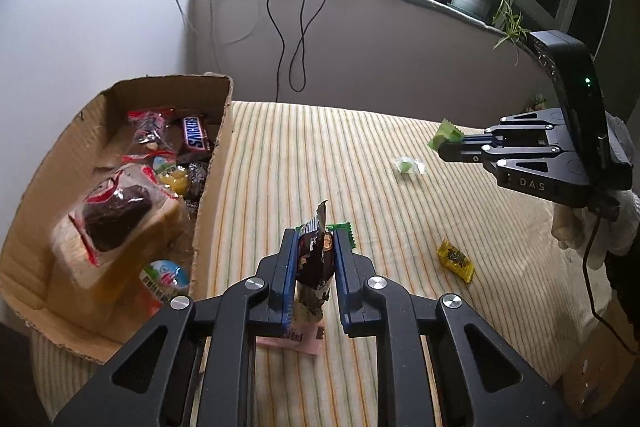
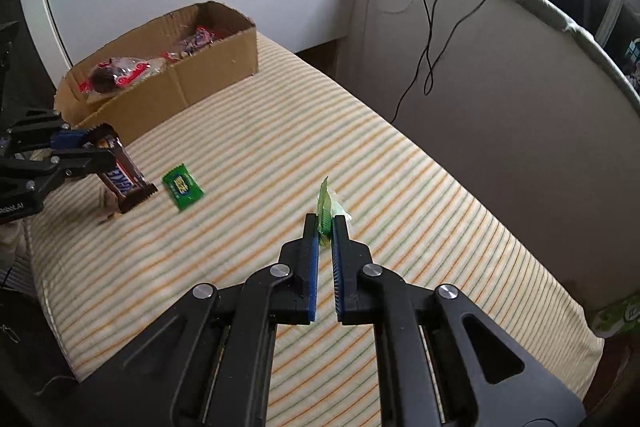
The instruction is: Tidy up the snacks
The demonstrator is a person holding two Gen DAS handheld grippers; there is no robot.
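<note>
Above striped cloth (image 1: pixel 280 155): left tongs (image 1: pixel 316 247) clamp Snickers bar (image 1: pixel 316 259); right tongs (image 2: pixel 326 227) pinch green candy (image 2: pixel 325 205).

Chocolate bar (image 1: pixel 316 259) in left claw (image 1: pixel 316 255)

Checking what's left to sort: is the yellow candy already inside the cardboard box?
No, the yellow candy lies on the striped cloth, well apart from the cardboard box.
</note>
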